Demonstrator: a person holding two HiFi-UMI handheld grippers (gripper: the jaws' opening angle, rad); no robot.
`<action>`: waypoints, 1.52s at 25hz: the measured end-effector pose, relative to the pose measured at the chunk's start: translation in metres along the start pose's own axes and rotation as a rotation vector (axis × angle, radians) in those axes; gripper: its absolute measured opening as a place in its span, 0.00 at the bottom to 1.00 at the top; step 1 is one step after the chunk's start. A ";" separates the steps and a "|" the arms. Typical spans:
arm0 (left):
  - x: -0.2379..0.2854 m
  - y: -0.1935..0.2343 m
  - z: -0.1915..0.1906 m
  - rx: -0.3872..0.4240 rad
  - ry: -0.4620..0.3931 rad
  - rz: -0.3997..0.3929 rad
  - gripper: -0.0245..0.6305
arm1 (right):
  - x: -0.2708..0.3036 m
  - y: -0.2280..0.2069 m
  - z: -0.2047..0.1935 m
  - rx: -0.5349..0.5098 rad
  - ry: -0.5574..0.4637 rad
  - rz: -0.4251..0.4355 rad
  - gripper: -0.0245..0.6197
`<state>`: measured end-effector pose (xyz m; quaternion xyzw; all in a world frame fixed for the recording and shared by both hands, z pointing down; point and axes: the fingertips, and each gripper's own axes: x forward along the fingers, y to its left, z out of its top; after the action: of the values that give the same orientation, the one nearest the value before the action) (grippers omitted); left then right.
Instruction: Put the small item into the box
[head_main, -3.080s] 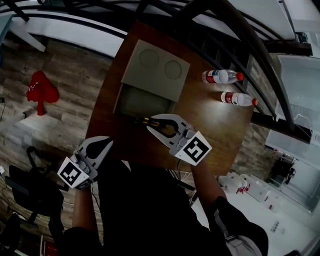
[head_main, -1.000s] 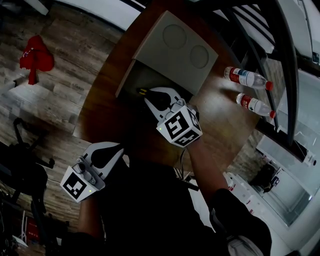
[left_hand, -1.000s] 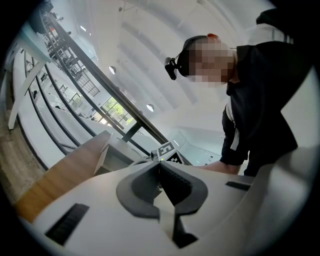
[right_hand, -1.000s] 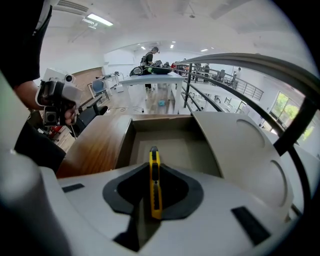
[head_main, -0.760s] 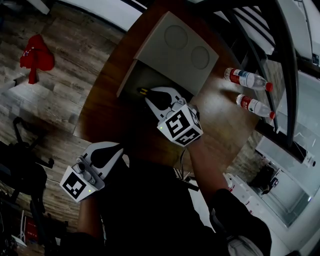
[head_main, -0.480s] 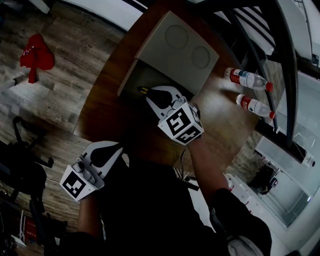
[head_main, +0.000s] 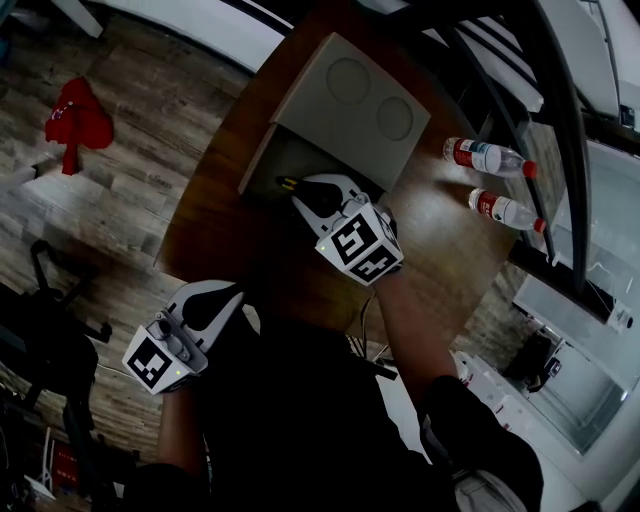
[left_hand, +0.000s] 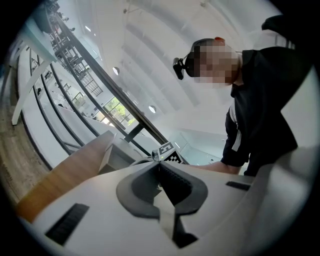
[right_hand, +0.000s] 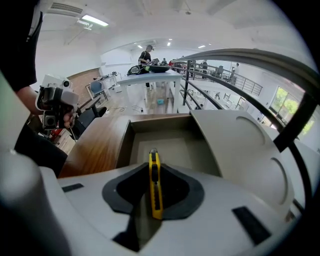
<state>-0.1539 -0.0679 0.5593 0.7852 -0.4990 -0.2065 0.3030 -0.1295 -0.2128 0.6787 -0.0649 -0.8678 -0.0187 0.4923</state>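
**A:** Status check: where is the knife?

**B:** We log the knife (right_hand: 155, 190), yellow, pinched edge-on in the right gripper (head_main: 303, 190). Its tip points over the open box (right_hand: 125, 142) on the desk (head_main: 440, 240). It is not inside yet; it hangs above the near rim.

**A:** And the other side?

**B:** The left gripper (left_hand: 160, 174) has its jaws pressed together on nothing. We hold it low beside the body, well apart from the box.

**A:** Progress?

**B:** We judge the pick-up done and the carry nearly so. The lid (head_main: 350, 100) is swung back, so the opening is free. What is left: lower the knife inside, spread the jaws, and draw the right gripper clear.
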 end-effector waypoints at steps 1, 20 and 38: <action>-0.002 0.000 0.001 0.003 0.001 -0.002 0.06 | -0.002 -0.001 0.002 0.000 -0.004 -0.009 0.16; -0.006 -0.061 0.138 0.251 0.024 -0.184 0.06 | -0.213 0.006 0.178 0.014 -0.505 -0.316 0.06; -0.002 -0.181 0.227 0.607 0.069 -0.498 0.06 | -0.465 0.131 0.188 0.051 -0.995 -0.534 0.05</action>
<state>-0.1784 -0.0695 0.2699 0.9427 -0.3210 -0.0903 0.0140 -0.0374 -0.1085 0.1795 0.1677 -0.9818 -0.0887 0.0033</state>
